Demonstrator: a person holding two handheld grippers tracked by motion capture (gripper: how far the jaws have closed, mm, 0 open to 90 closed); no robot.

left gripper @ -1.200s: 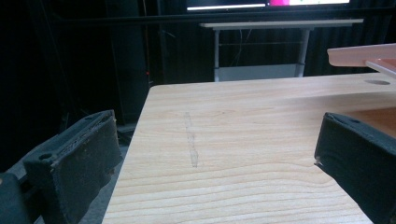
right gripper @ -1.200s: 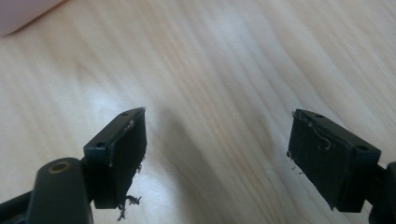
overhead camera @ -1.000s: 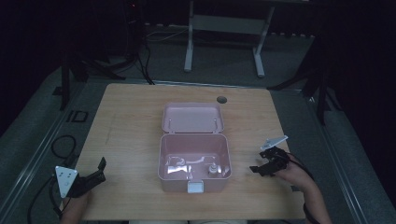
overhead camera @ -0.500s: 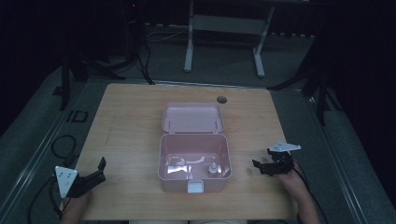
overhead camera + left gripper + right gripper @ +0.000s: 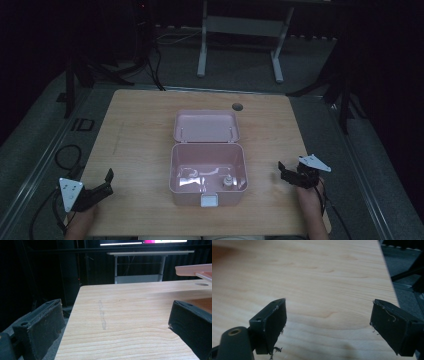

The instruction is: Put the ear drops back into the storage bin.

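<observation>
An open pink box point(image 5: 172, 167) stands mid-table, its lid point(image 5: 205, 125) tipped back. Inside lie a small bottle point(image 5: 227, 182) and pale items I cannot make out. My right gripper point(image 5: 283, 172) sits low over the table, right of the box and apart from it. Its jaws have just been opening, and in the right gripper view it point(image 5: 328, 320) stands open over bare wood with nothing between them. My left gripper point(image 5: 107, 183) rests near the front left corner, open and empty. In the left gripper view it point(image 5: 115, 322) faces along the table, the lid's edge point(image 5: 197, 268) at the far right.
A round cable hole point(image 5: 237, 106) lies in the wooden table point(image 5: 140, 130) behind the box. The table's right edge is close beside my right gripper. A desk frame point(image 5: 240, 30) and cables stand on the dark floor beyond.
My right gripper has drawn away from the box, to the right and toward the person, and sunk lower. Its jaws stand wider. The left gripper has stayed put.
</observation>
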